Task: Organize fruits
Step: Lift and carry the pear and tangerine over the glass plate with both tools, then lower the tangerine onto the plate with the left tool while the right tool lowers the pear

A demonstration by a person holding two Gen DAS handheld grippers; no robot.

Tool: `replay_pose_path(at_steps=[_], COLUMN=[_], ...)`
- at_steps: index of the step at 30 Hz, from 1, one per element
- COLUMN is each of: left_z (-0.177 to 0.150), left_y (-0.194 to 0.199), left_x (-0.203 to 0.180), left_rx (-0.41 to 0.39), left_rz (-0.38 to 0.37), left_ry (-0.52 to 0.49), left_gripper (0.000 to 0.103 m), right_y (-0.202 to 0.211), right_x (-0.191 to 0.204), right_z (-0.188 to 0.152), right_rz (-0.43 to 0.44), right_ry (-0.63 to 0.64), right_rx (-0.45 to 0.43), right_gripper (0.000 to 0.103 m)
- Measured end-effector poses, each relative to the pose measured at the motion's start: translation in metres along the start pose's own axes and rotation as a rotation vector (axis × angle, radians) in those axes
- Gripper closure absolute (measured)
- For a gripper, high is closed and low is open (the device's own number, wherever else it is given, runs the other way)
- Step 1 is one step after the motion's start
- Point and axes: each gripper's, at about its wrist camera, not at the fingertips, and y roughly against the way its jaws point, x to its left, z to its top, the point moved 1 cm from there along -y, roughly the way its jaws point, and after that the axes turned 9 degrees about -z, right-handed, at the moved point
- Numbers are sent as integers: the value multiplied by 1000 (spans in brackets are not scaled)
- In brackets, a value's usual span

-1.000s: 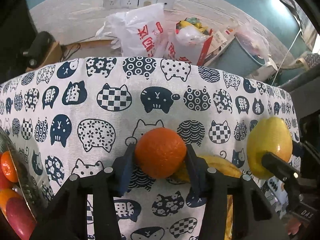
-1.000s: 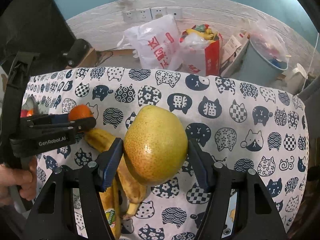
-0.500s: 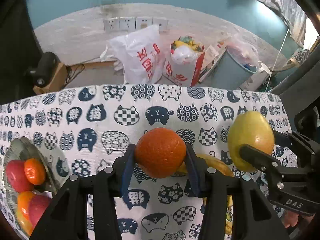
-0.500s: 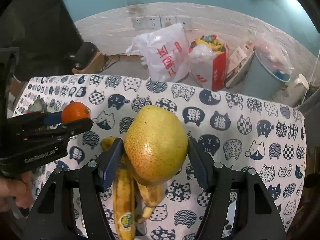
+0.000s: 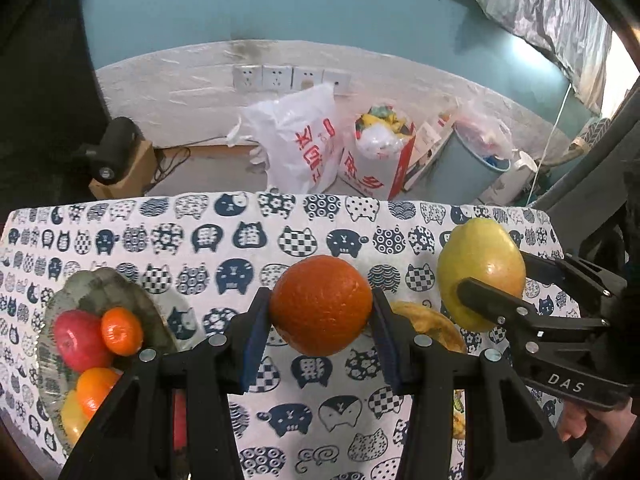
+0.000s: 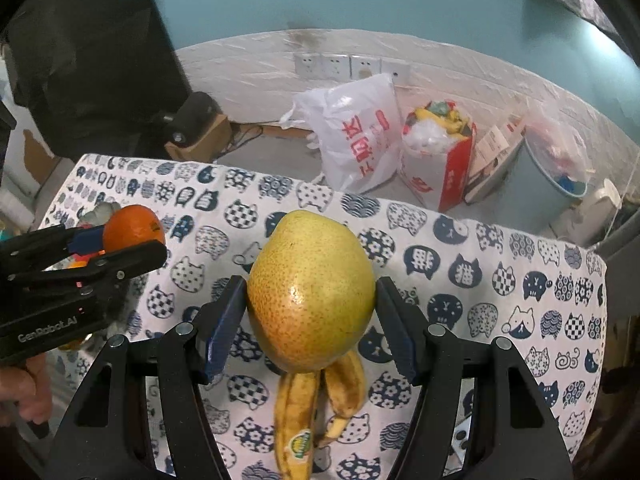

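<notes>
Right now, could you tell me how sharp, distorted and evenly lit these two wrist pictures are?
Left wrist view: the orange is sharp, the cat-print tablecloth bows in fisheye curvature, and the corners are black. Right wrist view: the pear is crisp with a small glare spot, and light washes out the upper right wall.

Black plastic left gripper [image 5: 320, 316] and right gripper [image 6: 310, 312], blue finger pads [image 5: 252, 336], silver screws, white lettering.
</notes>
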Motion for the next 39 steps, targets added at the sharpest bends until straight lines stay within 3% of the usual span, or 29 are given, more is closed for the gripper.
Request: replay_pose_path(at_steps=[17,39], left_z=[-19,-53], left_y=[59,101], left_x=[46,140], left_rx=[-71,-109], left_rz=[32,97], left_ry=[64,212], left_gripper=[54,54], right_y=[23,7], right_x=[64,165], right_z=[16,32], right_rz=[42,118], right_ry=[89,213], right_rx=[-50,-26], right_gripper=[37,37])
